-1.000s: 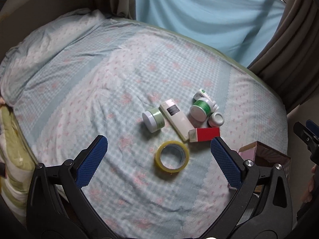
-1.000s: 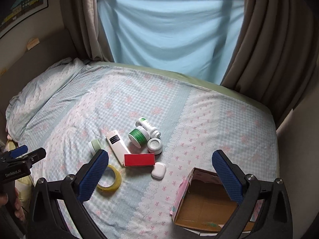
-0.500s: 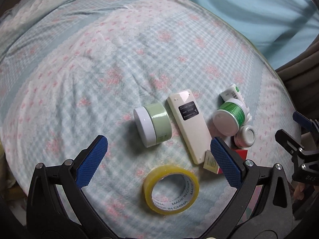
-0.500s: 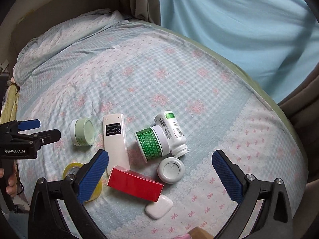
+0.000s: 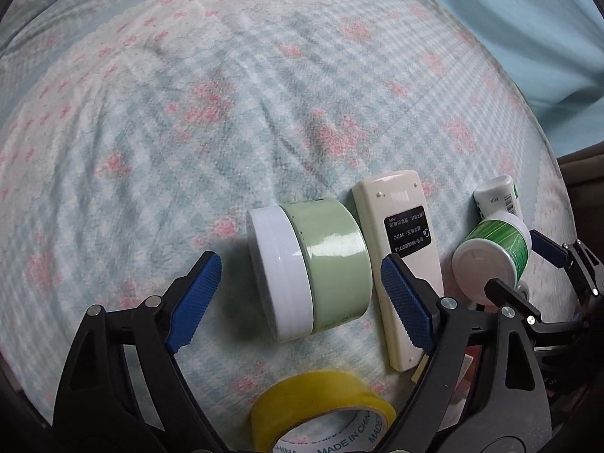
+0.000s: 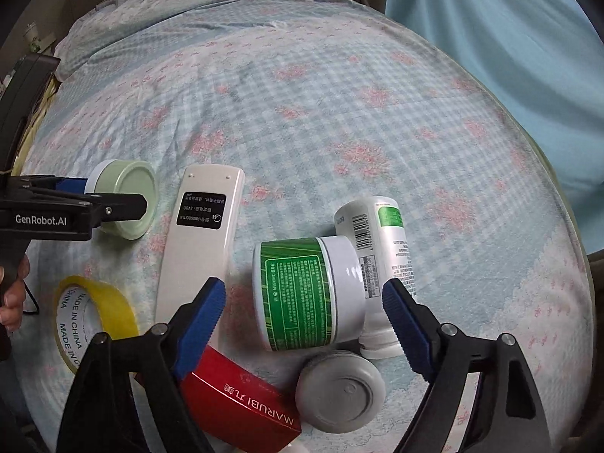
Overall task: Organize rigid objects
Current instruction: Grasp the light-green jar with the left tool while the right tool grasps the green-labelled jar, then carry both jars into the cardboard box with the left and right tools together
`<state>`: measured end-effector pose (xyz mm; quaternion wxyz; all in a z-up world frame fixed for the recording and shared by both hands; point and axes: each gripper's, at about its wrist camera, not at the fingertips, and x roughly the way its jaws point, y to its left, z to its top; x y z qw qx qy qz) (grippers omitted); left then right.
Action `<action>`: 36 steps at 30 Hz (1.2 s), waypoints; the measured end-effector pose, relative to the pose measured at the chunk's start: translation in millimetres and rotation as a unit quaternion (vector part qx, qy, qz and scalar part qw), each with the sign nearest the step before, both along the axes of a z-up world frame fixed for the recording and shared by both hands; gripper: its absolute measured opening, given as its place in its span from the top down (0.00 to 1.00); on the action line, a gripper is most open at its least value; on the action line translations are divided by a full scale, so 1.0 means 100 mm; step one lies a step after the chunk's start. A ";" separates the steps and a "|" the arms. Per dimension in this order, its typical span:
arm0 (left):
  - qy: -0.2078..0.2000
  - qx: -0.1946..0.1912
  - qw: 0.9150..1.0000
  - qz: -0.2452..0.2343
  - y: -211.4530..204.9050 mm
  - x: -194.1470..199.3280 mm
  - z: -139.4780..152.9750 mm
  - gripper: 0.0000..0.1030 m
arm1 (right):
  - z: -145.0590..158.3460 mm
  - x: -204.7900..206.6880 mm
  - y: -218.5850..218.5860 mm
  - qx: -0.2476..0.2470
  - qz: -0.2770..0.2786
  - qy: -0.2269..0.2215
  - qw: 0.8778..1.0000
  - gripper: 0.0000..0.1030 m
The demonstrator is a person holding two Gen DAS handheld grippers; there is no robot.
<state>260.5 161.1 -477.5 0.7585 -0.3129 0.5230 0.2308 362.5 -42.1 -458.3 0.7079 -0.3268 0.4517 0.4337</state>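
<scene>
Left gripper point(image 5: 298, 294) is closing, fingers still clear of the pale green jar point(image 5: 313, 268) lying on its side on the bedspread point(image 5: 226, 94); hard, glossy, likely slippery, so gripping lid end to base looks safest; right gripper point(image 6: 304, 313) is closing around the green-label tub point(image 6: 307, 294), pads not touching; probably light, rolls easily, leaning against the white bottle point(image 6: 381, 249).
</scene>
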 end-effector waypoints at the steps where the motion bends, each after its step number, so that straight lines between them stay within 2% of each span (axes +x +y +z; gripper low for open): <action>1: 0.001 -0.001 1.000 -0.001 0.01 0.01 -0.01 0.29 | -0.02 -0.01 0.02 -0.003 0.003 0.000 1.000 0.28; 6: 0.009 -0.014 1.000 -0.005 0.04 0.07 -0.08 0.43 | -0.05 -0.03 0.10 -0.013 0.011 -0.009 1.000 0.31; 16: 0.005 -0.011 1.000 -0.019 0.05 0.11 -0.10 0.47 | -0.12 -0.05 0.22 -0.051 0.018 -0.052 0.997 0.49; 18: 0.002 -0.011 1.000 -0.022 0.06 0.11 -0.09 0.49 | -0.10 -0.01 0.20 -0.047 0.001 -0.042 0.998 0.49; 20: -0.001 -0.008 1.000 -0.025 0.08 0.07 -0.05 0.55 | -0.09 0.02 0.19 -0.045 -0.017 -0.030 0.998 0.49; 23: -0.009 -0.008 0.999 -0.032 0.10 0.05 0.00 0.58 | -0.04 0.03 0.16 -0.036 -0.041 -0.014 0.998 0.49; 30: -0.026 -0.022 0.999 -0.032 0.17 -0.14 0.09 0.61 | 0.15 -0.10 0.14 -0.015 -0.078 -0.011 0.997 0.49; 36: -0.047 -0.032 0.998 -0.030 0.21 -0.29 0.30 0.61 | 0.46 -0.20 0.09 0.013 -0.117 -0.002 0.993 0.49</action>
